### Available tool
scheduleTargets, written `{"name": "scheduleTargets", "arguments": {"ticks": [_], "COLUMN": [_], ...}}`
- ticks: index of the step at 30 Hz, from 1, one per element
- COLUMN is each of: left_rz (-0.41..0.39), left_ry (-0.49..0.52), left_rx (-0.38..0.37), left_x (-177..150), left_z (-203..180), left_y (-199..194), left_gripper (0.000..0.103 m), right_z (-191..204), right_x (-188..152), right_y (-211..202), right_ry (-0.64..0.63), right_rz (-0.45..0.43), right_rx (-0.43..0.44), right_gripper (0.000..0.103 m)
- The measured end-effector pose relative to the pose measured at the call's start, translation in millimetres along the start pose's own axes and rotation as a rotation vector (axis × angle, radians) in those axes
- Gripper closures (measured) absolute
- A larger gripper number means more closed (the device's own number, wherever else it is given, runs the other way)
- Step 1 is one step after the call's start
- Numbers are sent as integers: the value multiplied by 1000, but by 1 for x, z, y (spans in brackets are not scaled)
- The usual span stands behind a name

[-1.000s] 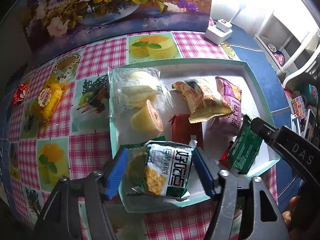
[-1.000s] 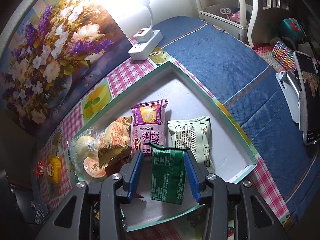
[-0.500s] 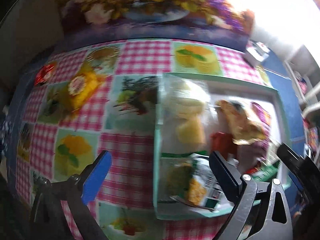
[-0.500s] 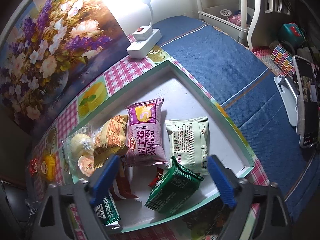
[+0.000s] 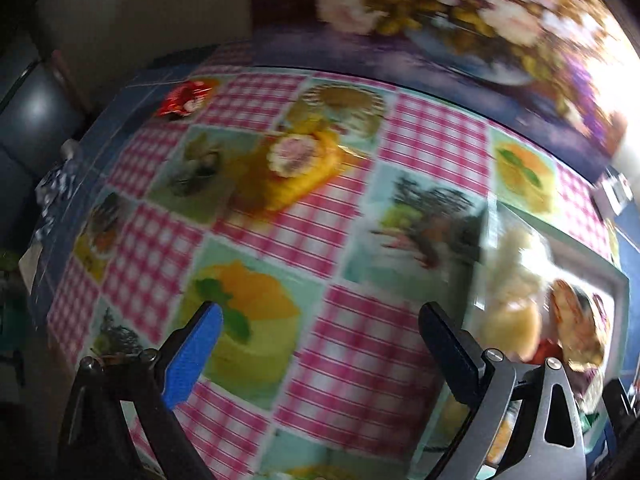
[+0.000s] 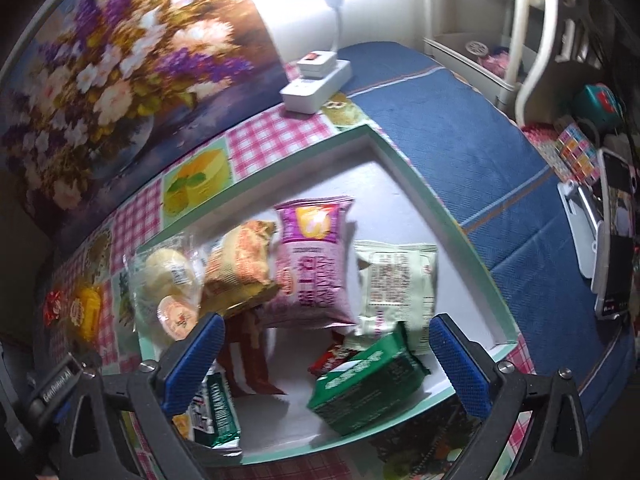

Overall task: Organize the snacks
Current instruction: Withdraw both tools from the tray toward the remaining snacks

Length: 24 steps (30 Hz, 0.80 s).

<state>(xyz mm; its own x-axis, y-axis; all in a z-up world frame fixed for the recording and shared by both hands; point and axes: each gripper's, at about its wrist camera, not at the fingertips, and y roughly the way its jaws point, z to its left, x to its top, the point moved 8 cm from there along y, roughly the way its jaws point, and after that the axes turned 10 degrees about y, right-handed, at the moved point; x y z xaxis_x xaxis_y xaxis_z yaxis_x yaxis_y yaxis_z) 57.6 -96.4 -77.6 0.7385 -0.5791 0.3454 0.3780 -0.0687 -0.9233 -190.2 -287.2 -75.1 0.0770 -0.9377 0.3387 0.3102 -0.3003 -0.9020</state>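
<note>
Hovering wide and empty, the left gripper point(image 5: 320, 354) should line up squarely on the yellow snack point(image 5: 298, 170) at upper centre, while the right gripper point(image 6: 326, 356), jaws opening, sits clear above the green packet point(image 6: 366, 386) in the tray point(image 6: 420, 184).

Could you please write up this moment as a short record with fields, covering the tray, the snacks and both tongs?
tray: white tray with mint rim, on checked tablecloth
in tray: green packet, pink packet, pale green packet, others
outside tray: yellow snack and red candy on the cloth
left tongs: open, empty, over the cloth
right tongs: jaws opening, green packet lying free below
</note>
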Motion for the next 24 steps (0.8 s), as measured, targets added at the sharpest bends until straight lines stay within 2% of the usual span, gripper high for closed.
{"name": "scheduleTargets", "arguments": {"ticks": [5,9,12,20,24], "left_rz": [9,5,12,32,29], "left_ry": [-47,-63,-83,-137,-125], "left_rx": [38,74,97,98,107], "left_x": [5,10,12,13,15], "left_z": [31,52,67,94,104], "left_y": [6,9,12,22,24], "left_gripper": [5,5,5,5,5], "right_z": [28,47,60,82,91], "right_x": [-9,-16,-21,-35,-39], "right_y": [-5,-8,-10,-5,-4], "right_ry": [-80,-95,-127,-183,-210], "right_rz": [-9,-11,-22,-19,-33], "right_rx": [21,67,70,63,65], "right_gripper": [0,0,0,0,0]}}
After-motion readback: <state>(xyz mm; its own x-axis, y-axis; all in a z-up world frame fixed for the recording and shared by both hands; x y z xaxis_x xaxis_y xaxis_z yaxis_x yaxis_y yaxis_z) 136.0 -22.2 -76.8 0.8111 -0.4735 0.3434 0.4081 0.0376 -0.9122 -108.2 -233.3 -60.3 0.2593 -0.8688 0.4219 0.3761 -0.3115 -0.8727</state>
